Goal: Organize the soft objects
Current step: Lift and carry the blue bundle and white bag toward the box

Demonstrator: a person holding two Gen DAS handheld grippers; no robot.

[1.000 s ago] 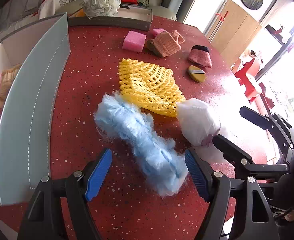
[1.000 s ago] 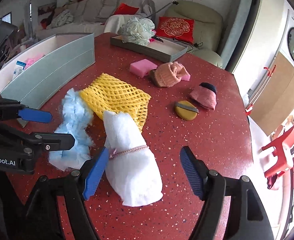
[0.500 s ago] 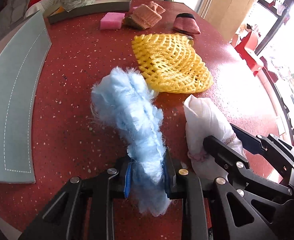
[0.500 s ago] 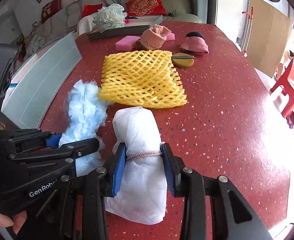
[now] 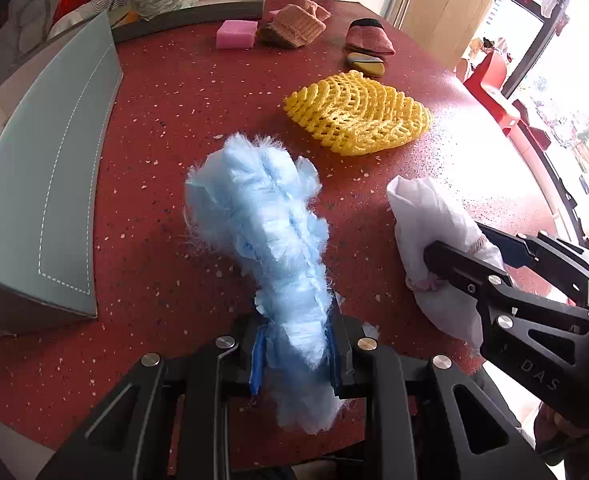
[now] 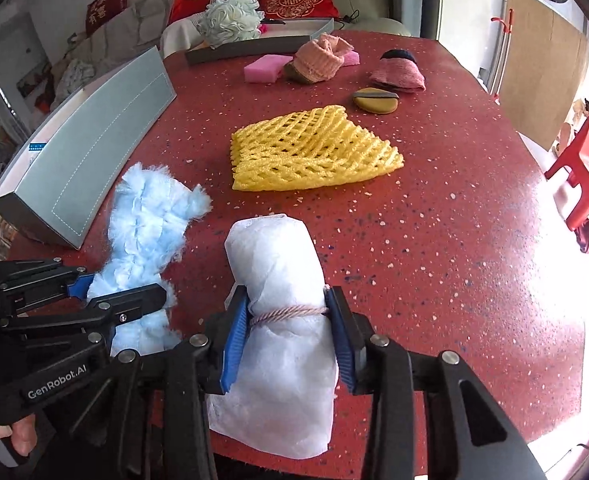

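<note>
Fingers (image 5: 257, 354) pinch blue fluff (image 5: 262, 220); white bundle (image 6: 278, 280) likewise.

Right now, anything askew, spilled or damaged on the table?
Nothing spilled or damaged. The yellow foam net lies crumpled mid-table, loose items scattered beyond it. Left gripper clamps the blue fluffy duster, right gripper the white tied bundle.

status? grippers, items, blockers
Left gripper shut on blue fluffy duster. Right gripper shut on white tied bundle. Grey bin beside; path clear.
</note>
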